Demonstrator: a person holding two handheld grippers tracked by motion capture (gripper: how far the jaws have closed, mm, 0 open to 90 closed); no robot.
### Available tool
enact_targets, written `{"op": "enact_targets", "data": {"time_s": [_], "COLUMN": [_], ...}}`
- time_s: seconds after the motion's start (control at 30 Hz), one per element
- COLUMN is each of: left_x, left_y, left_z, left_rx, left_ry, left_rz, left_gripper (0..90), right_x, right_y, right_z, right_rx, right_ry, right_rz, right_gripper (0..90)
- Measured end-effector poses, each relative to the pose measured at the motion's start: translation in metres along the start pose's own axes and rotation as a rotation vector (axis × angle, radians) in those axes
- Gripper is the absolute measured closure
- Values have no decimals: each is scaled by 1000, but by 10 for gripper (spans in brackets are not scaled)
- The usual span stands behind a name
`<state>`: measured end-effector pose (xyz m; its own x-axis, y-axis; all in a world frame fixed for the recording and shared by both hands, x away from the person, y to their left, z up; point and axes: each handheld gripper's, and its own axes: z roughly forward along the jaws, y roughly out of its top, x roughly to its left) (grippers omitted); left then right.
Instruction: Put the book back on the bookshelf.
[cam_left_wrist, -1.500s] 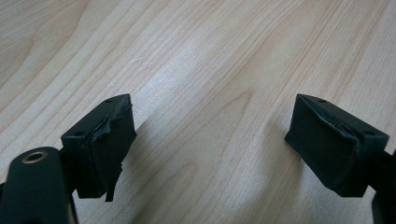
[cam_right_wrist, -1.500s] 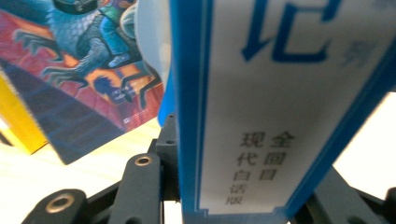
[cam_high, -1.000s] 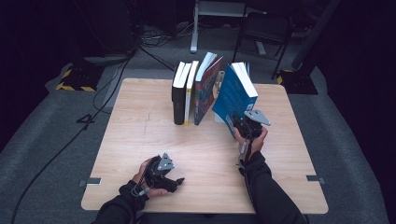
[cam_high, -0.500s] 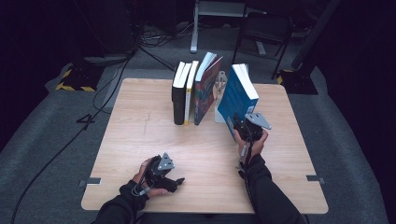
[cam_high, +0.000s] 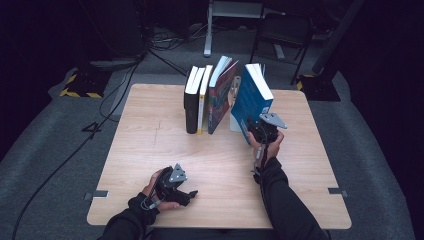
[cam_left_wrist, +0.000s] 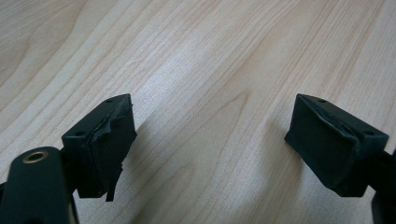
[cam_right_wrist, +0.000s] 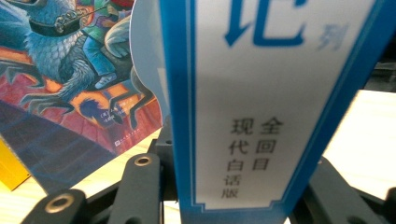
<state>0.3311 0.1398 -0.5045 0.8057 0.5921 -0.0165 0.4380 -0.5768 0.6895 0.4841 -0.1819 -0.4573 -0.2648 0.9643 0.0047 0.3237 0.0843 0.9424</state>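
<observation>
While my right claw (cam_high: 256, 131) keeps its grip on the spine end of the thick blue-and-white paperback book (cam_high: 252, 97), the book has come a little more upright than it was a second ago, when it leaned further toward the row. It now stands on the light wooden tabletop (cam_high: 150, 125) just right of the other books, tilted, with a gap between it and the illustrated red-and-blue covered book (cam_high: 220, 92) that leans against the black book (cam_high: 190, 102) and the thin yellow-spined book (cam_high: 202, 100). In the right gripper view the white spine panel with blue characters (cam_right_wrist: 261, 112) runs straight down between my jaws, which are clamped on it from both sides.

My left claw (cam_high: 186, 194) has not stirred: it lies near the front edge of the tabletop, jaws wide apart with nothing but bare wood (cam_left_wrist: 205, 84) between them.

I judge the change small, a correction of the lean and not a real shift. The blue book stays apart from the row, so pushing it in against its neighbour seems to be what is left.
</observation>
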Motion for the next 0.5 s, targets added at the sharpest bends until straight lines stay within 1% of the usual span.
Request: {"op": "enact_targets", "data": {"time_s": [0.03, 0.1, 0.13, 0.17, 0.23, 0.3, 0.33, 0.37, 0.43, 0.47, 0.5], "left_x": [0, 0, 0, 0, 0, 0, 0, 0, 0, 0, 0], "left_y": [0, 0, 0, 0, 0, 0, 0, 0, 0, 0, 0], "left_z": [0, 0, 0, 0, 0, 0, 0, 0, 0, 0, 0], "left_rx": [0, 0, 0, 0, 0, 0, 0, 0, 0, 0, 0], "left_ry": [0, 0, 0, 1, 1, 1, 1, 0, 1, 1, 1], "left_rz": [0, 0, 0, 1, 0, 0, 0, 0, 1, 1, 0], "left_gripper": [152, 152, 152, 152, 152, 152, 152, 152, 152, 152, 152], "right_x": [-2, -7, -10, -12, -15, -19, -20, -22, -25, -26, -26], "right_y": [1, 1, 2, 1, 0, -3, -4, -4, -5, -6, -8], "right_z": [0, -2, -5, -9, -16, -25, -27, -28, -32, -34, -35], "right_rx": [5, 10, 12, 7, -2, -5, -2, 3, 11, 12, 13], "right_ry": [13, 55, 65, 71, 95, 119, 120, 135, 160, 176, 188], "right_rz": [-1, 3, 0, -8, -38, -80, -92, -108, -120, -123, -135], "right_gripper": [584, 536, 498, 485, 483, 482, 482, 488, 516, 557, 569]}}
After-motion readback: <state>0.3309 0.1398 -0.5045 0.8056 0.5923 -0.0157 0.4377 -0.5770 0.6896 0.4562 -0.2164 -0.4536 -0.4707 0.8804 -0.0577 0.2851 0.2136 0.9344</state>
